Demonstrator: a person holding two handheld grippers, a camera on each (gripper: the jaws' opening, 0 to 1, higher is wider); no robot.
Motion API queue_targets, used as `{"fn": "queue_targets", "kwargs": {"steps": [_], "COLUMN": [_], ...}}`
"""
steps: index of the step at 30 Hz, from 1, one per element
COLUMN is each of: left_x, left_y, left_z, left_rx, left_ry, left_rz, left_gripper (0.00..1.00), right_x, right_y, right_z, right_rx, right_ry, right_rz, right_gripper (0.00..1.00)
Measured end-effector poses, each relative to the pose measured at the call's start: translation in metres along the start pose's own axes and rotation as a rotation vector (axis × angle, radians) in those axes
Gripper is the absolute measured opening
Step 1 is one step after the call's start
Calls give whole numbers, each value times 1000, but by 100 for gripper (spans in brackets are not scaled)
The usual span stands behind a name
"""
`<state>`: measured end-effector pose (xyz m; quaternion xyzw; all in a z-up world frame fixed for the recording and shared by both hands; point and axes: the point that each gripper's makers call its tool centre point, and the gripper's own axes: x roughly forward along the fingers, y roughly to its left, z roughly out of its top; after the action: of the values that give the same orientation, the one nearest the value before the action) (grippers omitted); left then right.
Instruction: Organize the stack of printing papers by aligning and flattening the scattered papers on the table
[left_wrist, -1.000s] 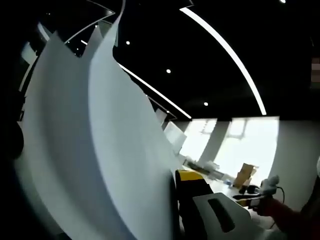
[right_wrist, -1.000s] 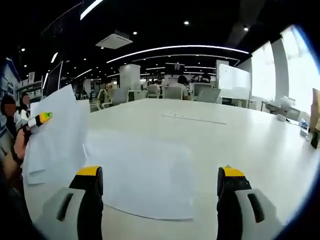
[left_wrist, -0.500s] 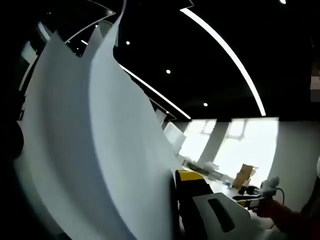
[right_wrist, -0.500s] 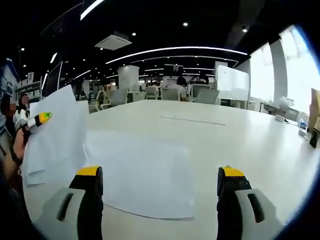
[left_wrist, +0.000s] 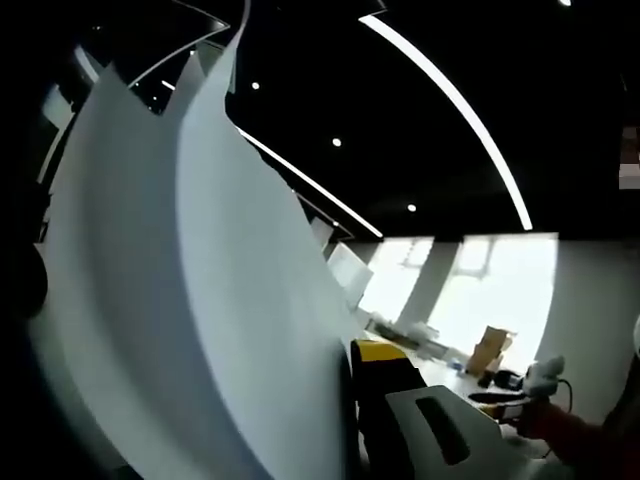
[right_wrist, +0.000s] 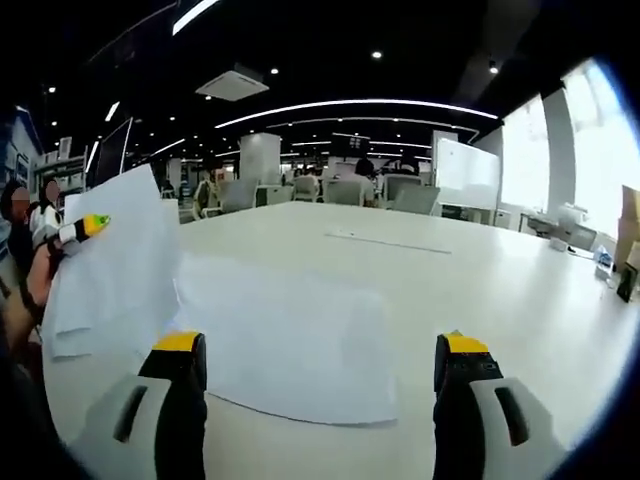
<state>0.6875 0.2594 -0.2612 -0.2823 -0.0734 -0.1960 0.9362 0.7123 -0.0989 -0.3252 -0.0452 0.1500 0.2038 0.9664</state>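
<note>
Several white sheets of printing paper (left_wrist: 180, 290) stand upright and bowed in my left gripper (left_wrist: 350, 365), which is shut on their lower edge; its yellow-tipped right jaw presses against them. In the right gripper view the same held sheets (right_wrist: 115, 265) hang at the far left under the left gripper (right_wrist: 85, 228). One more white sheet (right_wrist: 290, 345) lies flat on the white table (right_wrist: 480, 290), just ahead of my right gripper (right_wrist: 320, 395). That gripper is open, with nothing between its jaws. It also shows small at the lower right of the left gripper view as the right gripper (left_wrist: 530, 385), in a hand.
The table stretches far ahead, with a thin strip (right_wrist: 385, 240) lying on it further out. Chairs and desks (right_wrist: 340, 190) stand beyond its far edge. A whiteboard (right_wrist: 465, 175) and bright windows (right_wrist: 600, 160) are on the right. People stand at the far left (right_wrist: 30, 205).
The right gripper view has shifted a little, so the held sheets and the flat sheet sit slightly higher in it. The left gripper still grips the papers as before.
</note>
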Motion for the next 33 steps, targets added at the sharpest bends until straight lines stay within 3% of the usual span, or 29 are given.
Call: {"fn": "queue_targets", "kwargs": {"steps": [9,17,33], "left_x": [0,0,1], "left_y": [1,2,1], "left_z": [0,1,0], "left_rx": [2,0,0], "left_ry": [1,0,1], "left_rz": [1,-2,-3], "left_gripper": [11,11,11], "right_x": [-3,0,0], "right_y": [4,6,12], "right_z": [-5,-15,-20], "right_rx": [-10,-60,-54], "right_ry": [-13,32,83], "right_rz": [-17,-42,-37], "right_gripper": [84,85,87]}}
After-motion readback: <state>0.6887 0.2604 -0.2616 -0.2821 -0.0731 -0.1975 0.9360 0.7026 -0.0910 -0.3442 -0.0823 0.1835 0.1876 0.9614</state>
